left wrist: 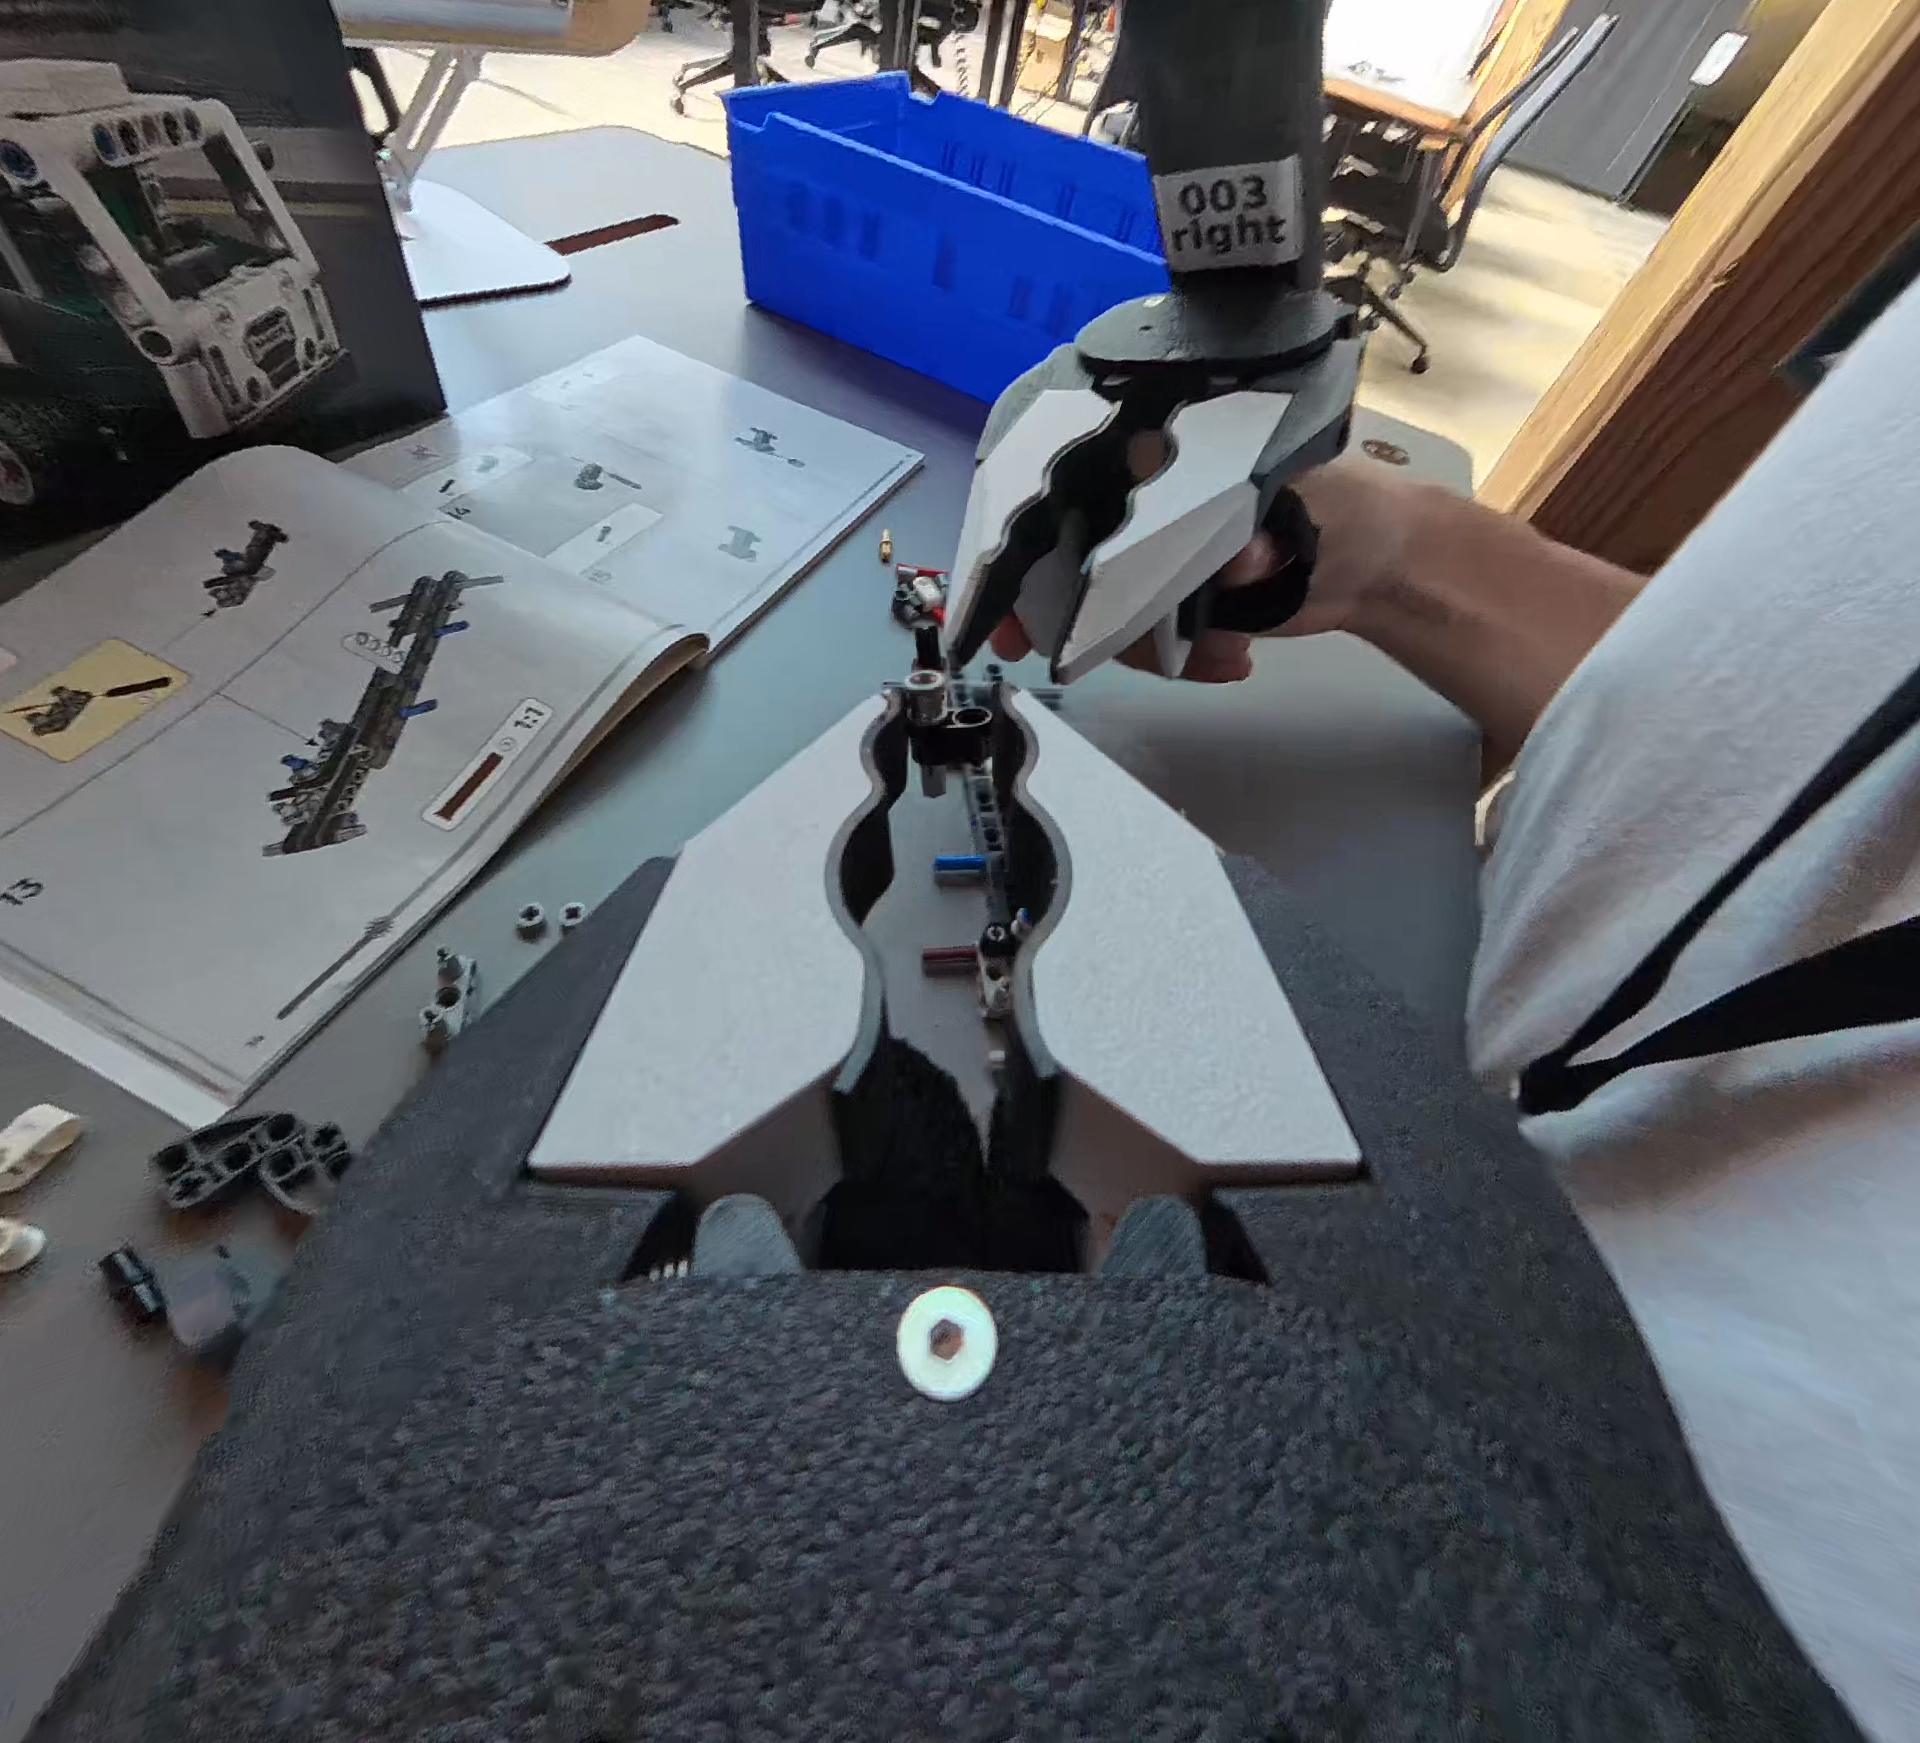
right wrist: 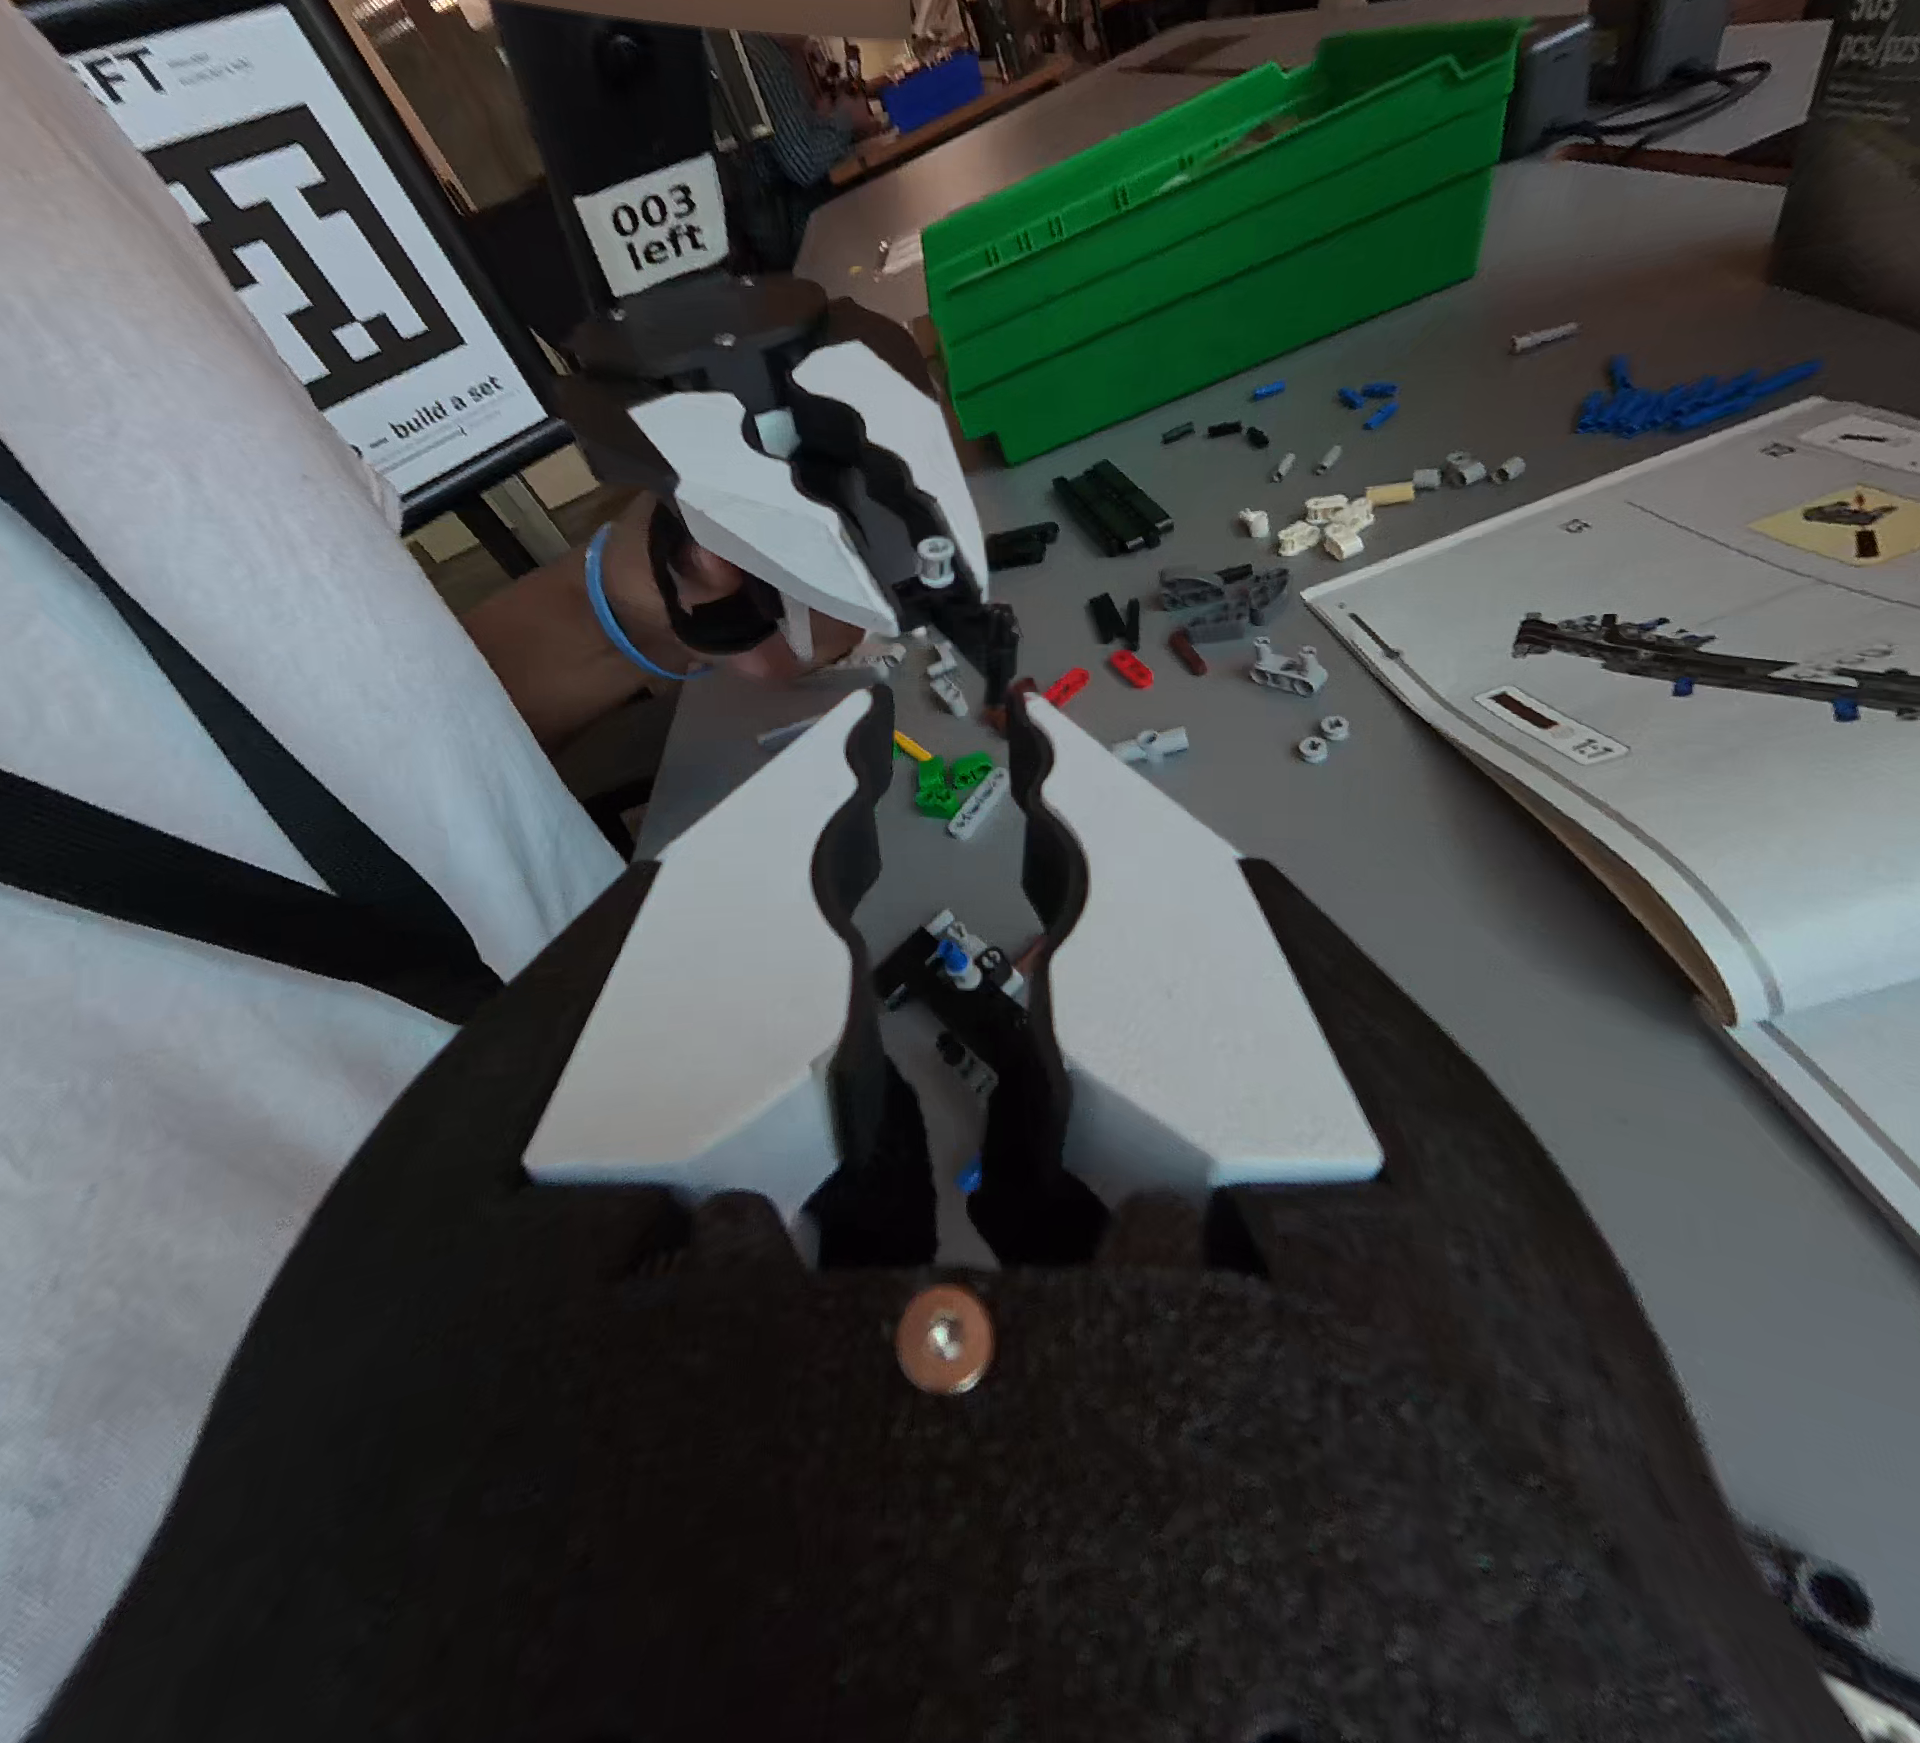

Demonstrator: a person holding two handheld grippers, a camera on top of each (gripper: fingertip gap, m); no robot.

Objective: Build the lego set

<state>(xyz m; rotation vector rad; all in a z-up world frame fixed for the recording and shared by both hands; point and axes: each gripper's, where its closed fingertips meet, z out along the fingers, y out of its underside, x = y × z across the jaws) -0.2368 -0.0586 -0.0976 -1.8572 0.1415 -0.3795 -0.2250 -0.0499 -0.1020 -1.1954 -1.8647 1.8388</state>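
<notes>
Both grippers meet at frame centre: left gripper point(left wrist: 940, 706) clamps the dark beam assembly point(left wrist: 951, 737); right gripper point(right wrist: 945, 717) pinches a small dark pin point(right wrist: 1000, 654). Align squarely, press gently.

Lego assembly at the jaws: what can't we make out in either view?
- Left wrist view: the lego assembly is partly covered by the left gripper, so its grip is unclear.
- Right wrist view: whether the right gripper holds anything; its tips look empty.
- Right wrist view: green bin contents, hidden by its wall.
</notes>
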